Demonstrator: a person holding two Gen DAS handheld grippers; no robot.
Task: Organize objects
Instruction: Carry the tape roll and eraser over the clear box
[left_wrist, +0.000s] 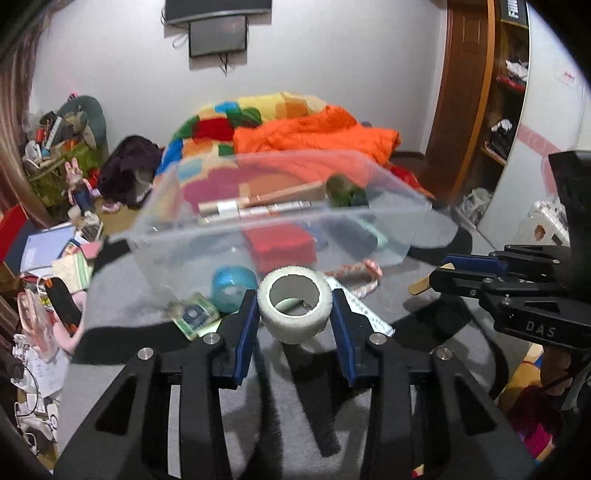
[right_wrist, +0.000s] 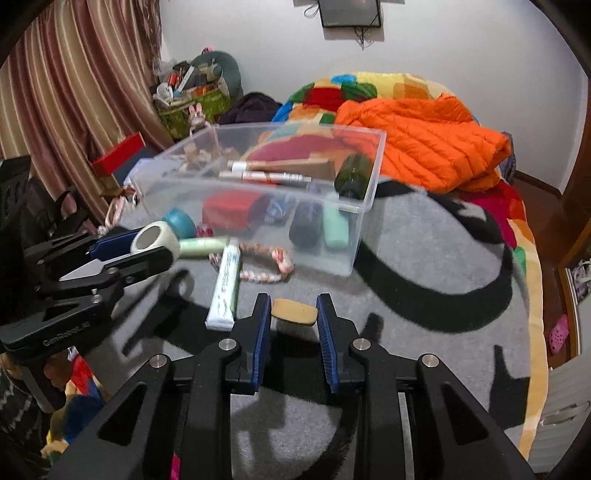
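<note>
The left hand-held gripper (left_wrist: 294, 308) gripped a white tape roll (left_wrist: 293, 302) (hole facing the camera) just in front of the clear plastic bin (left_wrist: 192, 254). The right hand-held gripper (right_wrist: 294, 314) clamped a tan sponge (right_wrist: 294, 308), nearer than the bin, above the bed's grey blanket (right_wrist: 424, 350).

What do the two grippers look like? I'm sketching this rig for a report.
Both match. The left gripper and right gripper have matte black angular bodies with triangular cut-outs, silver round bolt heads at the joints, and blue ribbed pads lining the jaws. Seen side-on, one shows raised letters "DAS", the other "GenRobot.AI". No cables visible.
</note>
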